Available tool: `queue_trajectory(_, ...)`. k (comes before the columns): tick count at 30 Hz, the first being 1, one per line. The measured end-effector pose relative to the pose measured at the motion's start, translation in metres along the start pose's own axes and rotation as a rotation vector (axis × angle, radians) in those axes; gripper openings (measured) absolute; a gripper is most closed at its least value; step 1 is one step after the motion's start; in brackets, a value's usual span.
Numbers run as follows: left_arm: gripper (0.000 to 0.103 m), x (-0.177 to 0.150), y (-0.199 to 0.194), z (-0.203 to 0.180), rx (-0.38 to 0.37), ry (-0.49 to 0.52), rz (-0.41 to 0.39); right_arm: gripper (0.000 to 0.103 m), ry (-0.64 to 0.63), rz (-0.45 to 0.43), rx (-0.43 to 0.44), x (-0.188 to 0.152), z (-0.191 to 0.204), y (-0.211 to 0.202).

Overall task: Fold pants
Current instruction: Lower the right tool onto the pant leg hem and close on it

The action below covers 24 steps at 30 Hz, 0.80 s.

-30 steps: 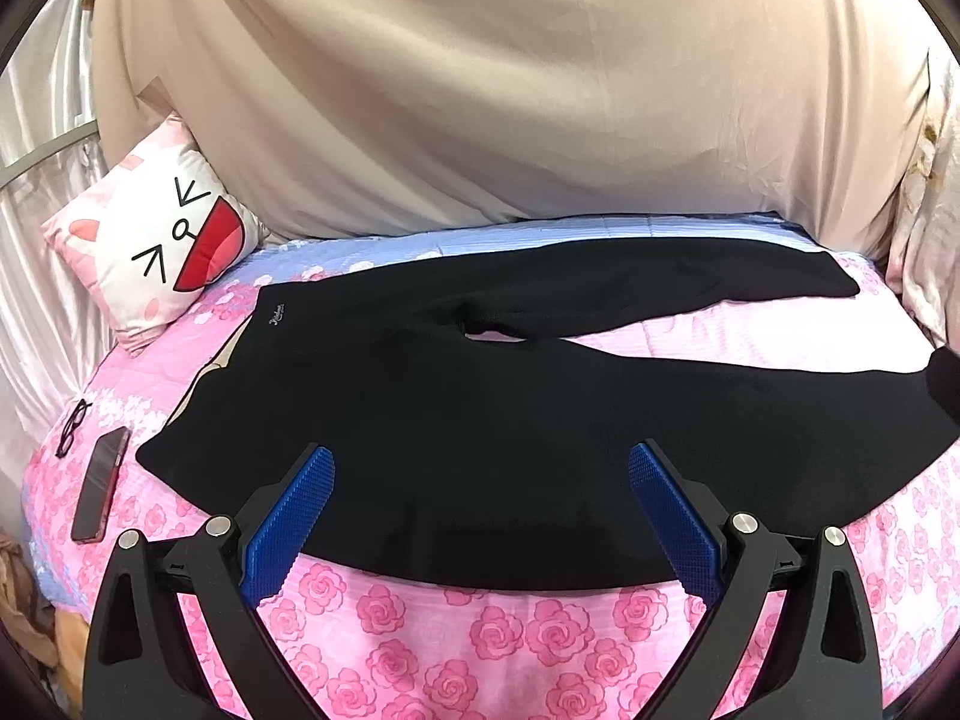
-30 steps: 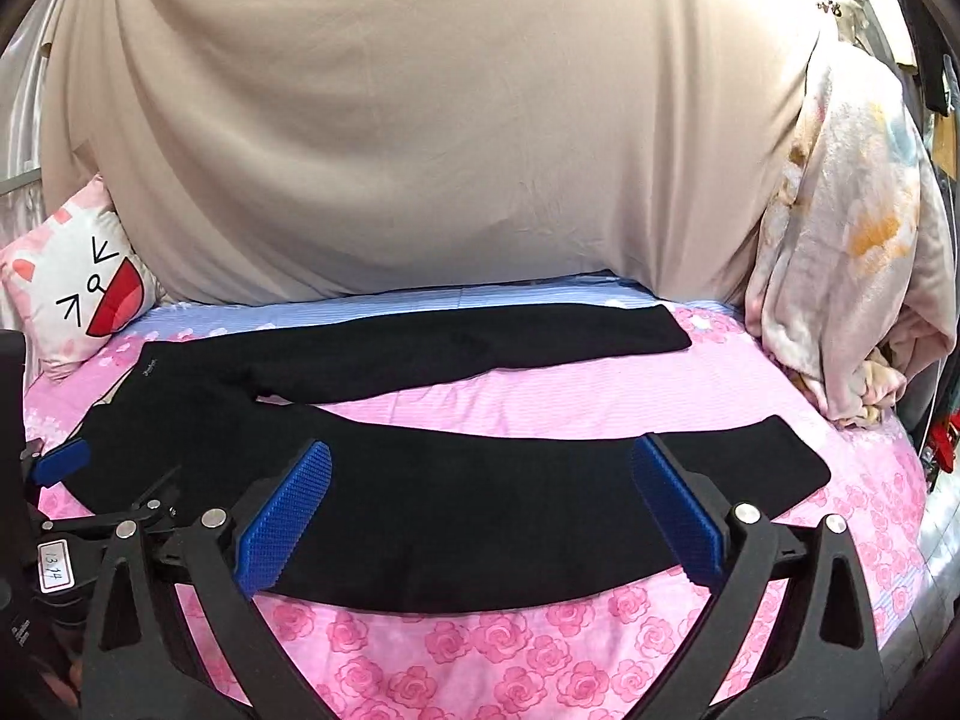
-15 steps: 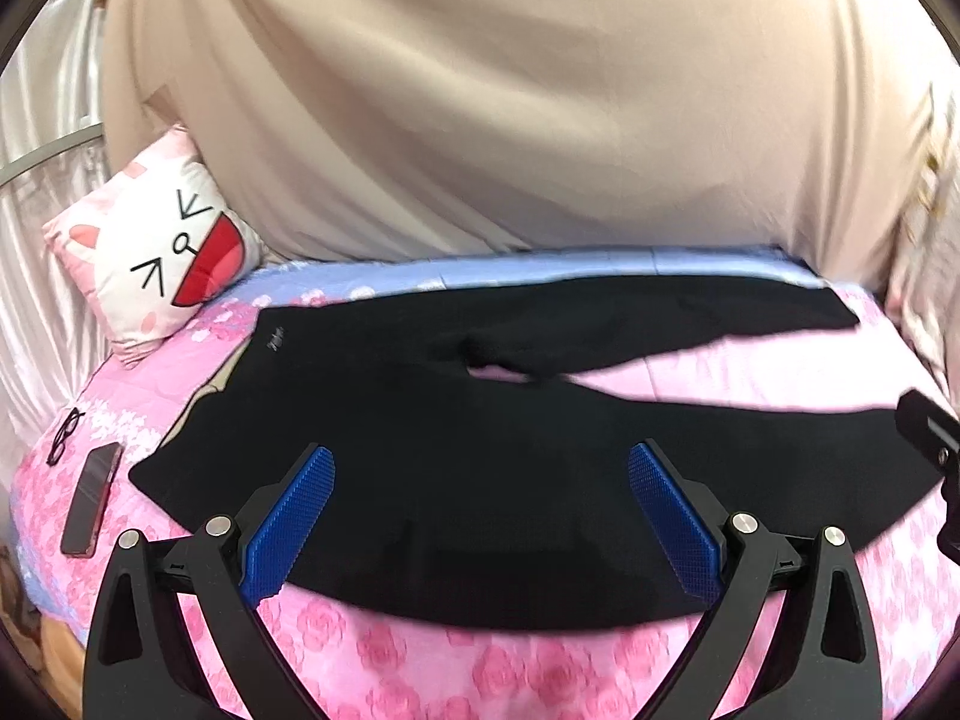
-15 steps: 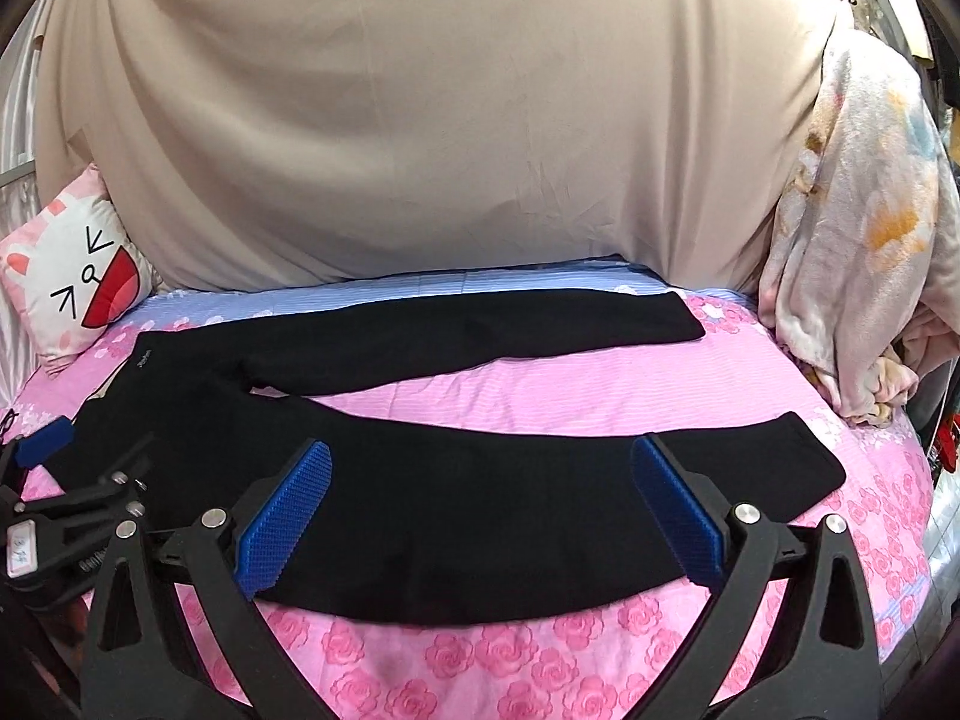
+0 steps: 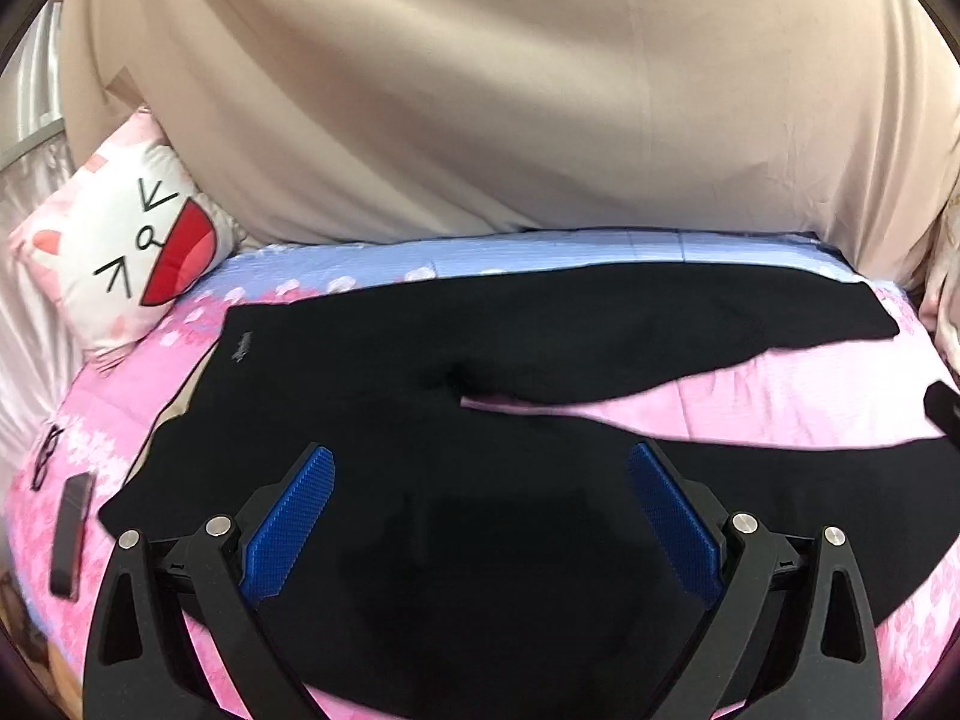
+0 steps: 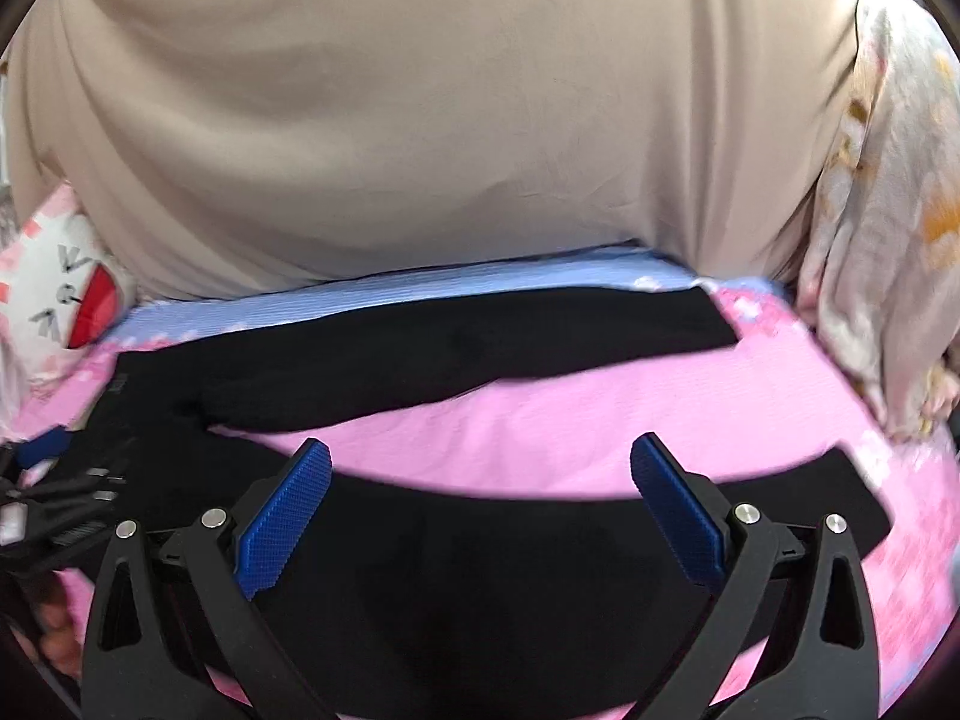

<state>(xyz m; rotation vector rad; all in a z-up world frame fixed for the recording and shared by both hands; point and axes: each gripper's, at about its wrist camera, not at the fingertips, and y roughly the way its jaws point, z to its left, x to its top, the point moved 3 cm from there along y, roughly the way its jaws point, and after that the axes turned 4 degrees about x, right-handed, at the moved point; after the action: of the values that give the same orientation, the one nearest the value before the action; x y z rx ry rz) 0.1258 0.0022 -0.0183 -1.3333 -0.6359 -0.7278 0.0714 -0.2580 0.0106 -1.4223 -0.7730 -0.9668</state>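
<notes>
- Black fabric pants [image 5: 480, 420] lie flat on the pink rose-print bedspread [image 6: 570, 420], waistband toward its left edge, legs spread toward the right edge.
- Left gripper [image 5: 480, 516] hovers over the seat, jaws wide apart, empty.
- Right gripper [image 6: 480, 510] hovers over the near leg, jaws wide apart, empty.

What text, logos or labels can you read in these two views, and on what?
Small pale logo on the black pants, near the waistband: too small and blurred to read.
Pillow: a drawn cartoon face only, no words.
White tag on the left hand-held gripper, at the left edge of the right wrist view: blurred, unreadable.
No other text is visible.
</notes>
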Motion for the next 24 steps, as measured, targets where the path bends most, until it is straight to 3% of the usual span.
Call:
queue_trajectory(5,0.097,0.014,0.03,0.003,0.043,0.057,-0.002,0.098,-0.025,0.022,-0.12,0.015,-0.086,0.069)
queue_trajectory(13,0.097,0.062,0.093,0.061,0.09,-0.053,-0.057,0.098,0.062,0.137,-0.173,0.054,-0.22,0.187)
queue_trajectory(16,0.097,0.079,0.129,0.09,0.085,-0.078,0.025,0.098,0.02,0.204,-0.182,0.06,-0.24,0.231)
queue_trajectory(24,0.097,0.097,0.224,0.197,0.233,-0.191,0.221,0.098,0.019,0.311,-0.122,0.054,-0.26,0.307)
